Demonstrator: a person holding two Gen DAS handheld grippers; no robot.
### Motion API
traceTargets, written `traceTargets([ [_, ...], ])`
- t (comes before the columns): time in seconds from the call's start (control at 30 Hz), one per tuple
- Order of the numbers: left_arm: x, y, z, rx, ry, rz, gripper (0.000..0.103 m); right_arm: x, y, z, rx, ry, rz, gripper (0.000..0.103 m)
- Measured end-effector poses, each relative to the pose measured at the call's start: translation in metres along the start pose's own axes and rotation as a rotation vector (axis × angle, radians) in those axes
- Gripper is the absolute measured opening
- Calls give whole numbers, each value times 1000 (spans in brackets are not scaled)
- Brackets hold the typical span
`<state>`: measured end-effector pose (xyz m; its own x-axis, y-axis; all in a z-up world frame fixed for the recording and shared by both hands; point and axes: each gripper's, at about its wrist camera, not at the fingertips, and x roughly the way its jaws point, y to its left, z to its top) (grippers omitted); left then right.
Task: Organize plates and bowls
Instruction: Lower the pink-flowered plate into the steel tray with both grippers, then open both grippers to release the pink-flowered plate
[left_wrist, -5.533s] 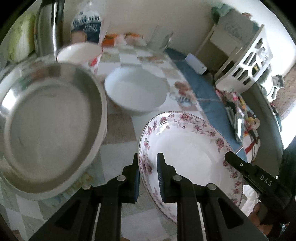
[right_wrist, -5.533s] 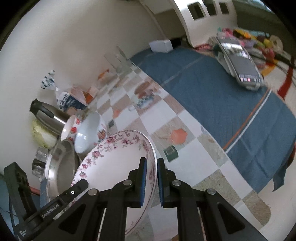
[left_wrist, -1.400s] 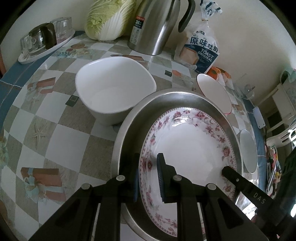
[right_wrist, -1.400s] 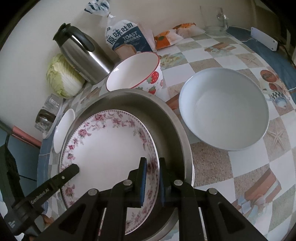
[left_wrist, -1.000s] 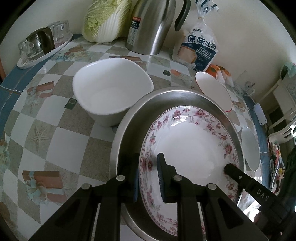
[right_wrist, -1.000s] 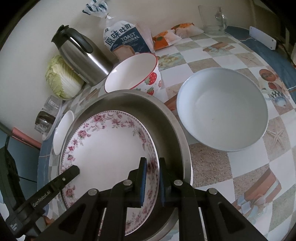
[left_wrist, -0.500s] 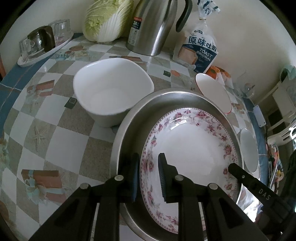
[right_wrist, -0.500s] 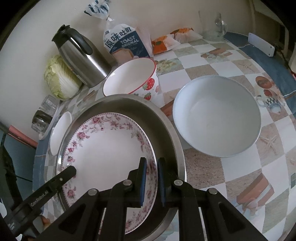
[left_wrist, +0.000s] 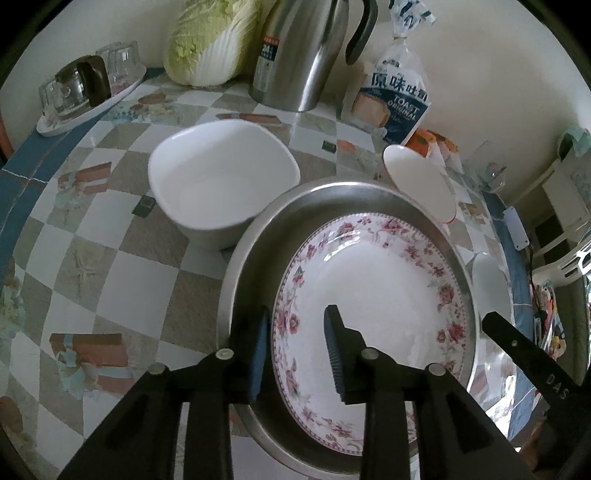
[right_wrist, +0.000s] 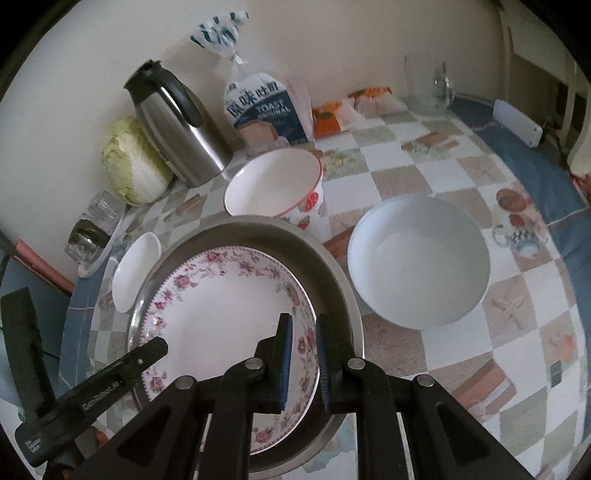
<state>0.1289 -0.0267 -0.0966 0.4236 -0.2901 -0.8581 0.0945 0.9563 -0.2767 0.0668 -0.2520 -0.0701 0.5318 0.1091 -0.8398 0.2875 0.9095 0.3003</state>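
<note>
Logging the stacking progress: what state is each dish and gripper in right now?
Floral plate: lying inside the steel basin.
Steel basin: on the table, holding the plate.
Left gripper: open, jaws just widened, astride the plate's rim.
Right gripper: shut on the floral plate's rim.
White bowl: upright, empty.

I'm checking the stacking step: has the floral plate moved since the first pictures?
Yes. The floral plate was held beside the steel pan, right of it in the left wrist view; now it lies inside it.
</note>
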Motion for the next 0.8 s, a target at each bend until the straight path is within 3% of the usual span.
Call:
traceTargets([
  [0.2,-18,-4,3,6,-62,7,54,-12,4,2,-25,-32,-30,31],
  [0.37,-27,-3,5,6,-110,33,73,-13,2,2,-29,-36,-53,58],
  [0.43,-28,-1,4,4,-115,43,81,-14,2,2,-37,-45,-59,63],
  [0.6,-26,2,3,-14,-130,89,86,-14,3,1,-57,-52,-74,72],
  [0.67,-28,4,3,-20,-150,107,88,-14,3,1,-63,-53,-74,82],
  [0.8,-32,8,3,-37,-169,130,88,-16,4,1,-67,-66,-80,87],
])
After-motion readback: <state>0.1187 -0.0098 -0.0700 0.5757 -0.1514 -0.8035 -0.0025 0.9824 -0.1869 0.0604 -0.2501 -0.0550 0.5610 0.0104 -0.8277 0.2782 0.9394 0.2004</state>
